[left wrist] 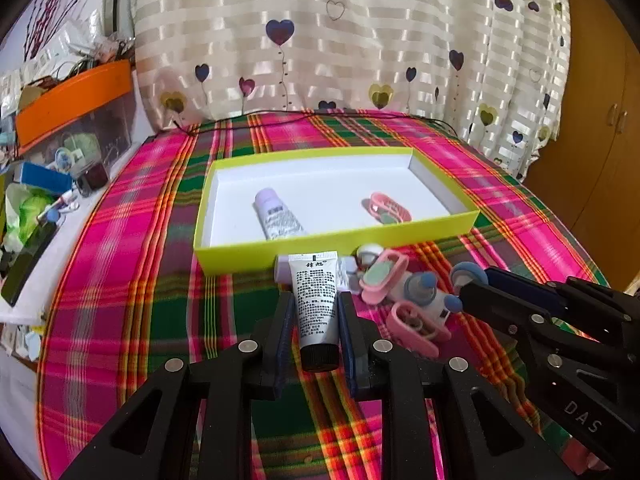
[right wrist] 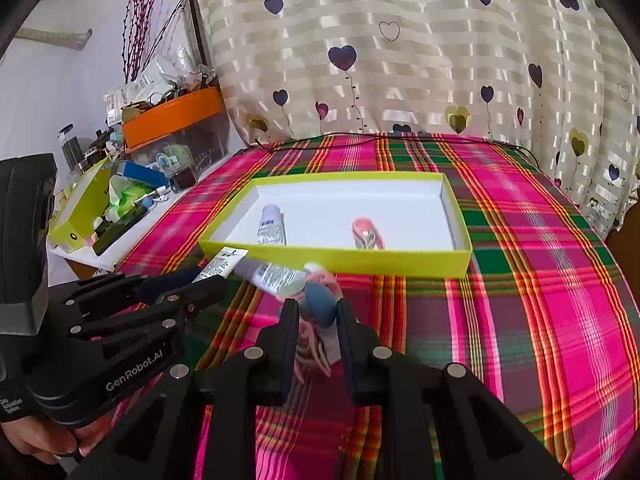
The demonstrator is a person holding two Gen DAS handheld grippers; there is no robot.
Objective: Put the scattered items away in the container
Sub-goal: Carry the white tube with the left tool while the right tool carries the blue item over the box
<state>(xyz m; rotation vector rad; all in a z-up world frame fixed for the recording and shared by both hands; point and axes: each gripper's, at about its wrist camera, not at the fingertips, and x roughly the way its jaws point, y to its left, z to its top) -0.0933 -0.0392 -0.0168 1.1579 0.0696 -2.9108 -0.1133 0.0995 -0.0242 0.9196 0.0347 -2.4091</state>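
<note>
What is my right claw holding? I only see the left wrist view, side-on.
Observer: The right claw is clamped on a blue-capped item.
Operator: Is anything under it?
Observer: A pink clip shows just below it; I cannot tell whether they touch.
Operator: I'll box my tube first. Is there another box nearby?
Observer: Yes, a second yellow-green box stands on the side table, full of clutter.
</note>
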